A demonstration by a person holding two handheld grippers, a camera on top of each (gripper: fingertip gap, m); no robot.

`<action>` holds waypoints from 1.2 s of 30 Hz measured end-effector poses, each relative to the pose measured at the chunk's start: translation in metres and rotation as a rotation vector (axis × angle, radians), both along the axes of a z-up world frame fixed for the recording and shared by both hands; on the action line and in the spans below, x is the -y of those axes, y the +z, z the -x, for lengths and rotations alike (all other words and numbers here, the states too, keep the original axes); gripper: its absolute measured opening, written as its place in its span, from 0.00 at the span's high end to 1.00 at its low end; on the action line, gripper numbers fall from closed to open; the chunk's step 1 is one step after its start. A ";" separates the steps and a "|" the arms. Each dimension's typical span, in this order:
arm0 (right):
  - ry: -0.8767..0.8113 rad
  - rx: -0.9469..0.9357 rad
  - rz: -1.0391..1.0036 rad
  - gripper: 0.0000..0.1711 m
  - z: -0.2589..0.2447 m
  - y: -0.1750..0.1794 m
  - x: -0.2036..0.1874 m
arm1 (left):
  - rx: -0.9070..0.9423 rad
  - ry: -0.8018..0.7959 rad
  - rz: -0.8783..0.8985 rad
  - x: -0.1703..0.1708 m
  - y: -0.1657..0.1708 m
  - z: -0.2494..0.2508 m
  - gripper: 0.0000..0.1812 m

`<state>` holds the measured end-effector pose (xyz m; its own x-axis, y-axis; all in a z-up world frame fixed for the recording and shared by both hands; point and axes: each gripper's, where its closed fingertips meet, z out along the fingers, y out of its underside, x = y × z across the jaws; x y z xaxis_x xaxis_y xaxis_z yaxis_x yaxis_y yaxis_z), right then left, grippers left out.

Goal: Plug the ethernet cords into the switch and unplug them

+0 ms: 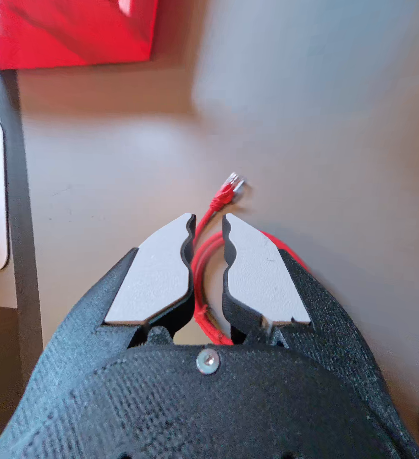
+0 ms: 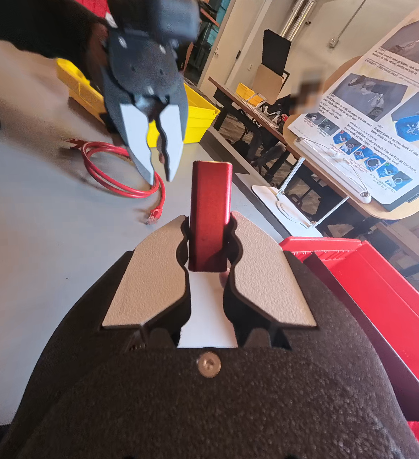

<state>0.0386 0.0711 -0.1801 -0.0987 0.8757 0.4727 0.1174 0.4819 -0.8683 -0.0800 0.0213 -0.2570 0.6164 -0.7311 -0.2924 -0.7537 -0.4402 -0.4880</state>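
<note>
A red ethernet cord [image 1: 198, 268] lies coiled on the grey table, with one plug [image 1: 233, 185] pointing away. My left gripper [image 1: 208, 216] is open and hovers just over the coil, and the cord shows in the gap between its fingers. In the right wrist view the left gripper [image 2: 161, 180] points down at the cord [image 2: 119, 183], with its tips at the coil's near side. The cord's plug [image 2: 155, 213] lies on the table just beyond. My right gripper [image 2: 209, 216] is shut on the red switch [image 2: 209, 198] and holds it upright above the table.
A red bin [image 2: 377, 285] stands at the right and also shows in the left wrist view [image 1: 67, 32]. A yellow bin [image 2: 198, 111] stands behind the left gripper. A white stand [image 2: 288, 208] holding an instruction sheet [image 2: 377, 124] sits by the table's dark edge [image 1: 17, 198]. My hands' fingertips stand some 15 cm from each other. It is some 4 cm from my left tips to the plug [image 1: 233, 185]. Seen from the right wrist view [image 2: 152, 215] as well.
</note>
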 end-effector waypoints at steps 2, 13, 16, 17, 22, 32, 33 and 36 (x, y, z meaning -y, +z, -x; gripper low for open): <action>0.000 0.005 -0.002 0.84 0.000 -0.002 -0.002 | -0.011 -0.029 0.069 -0.010 -0.020 0.007 0.88; 0.029 0.065 0.036 0.84 0.007 -0.019 -0.005 | -0.034 -0.230 0.194 -0.012 -0.045 0.003 0.93; 0.029 0.071 0.042 0.84 0.007 -0.022 -0.005 | -0.002 -0.224 0.157 -0.015 -0.045 0.000 0.94; 0.032 0.073 0.043 0.84 0.007 -0.023 -0.005 | 0.008 -0.198 0.133 -0.018 -0.045 0.000 0.95; 0.069 0.070 -0.034 0.84 0.007 -0.026 0.001 | 0.161 0.065 0.154 -0.016 -0.040 -0.007 0.95; 0.124 0.037 -0.456 0.84 0.013 -0.032 0.027 | 0.622 0.186 0.367 0.044 0.028 -0.063 0.95; 0.123 0.038 -0.519 0.84 0.014 -0.033 0.030 | 0.627 0.185 0.392 0.048 0.030 -0.068 0.95; 0.118 0.040 -0.681 0.84 0.018 -0.035 0.035 | 0.630 0.196 0.456 0.054 0.030 -0.079 0.96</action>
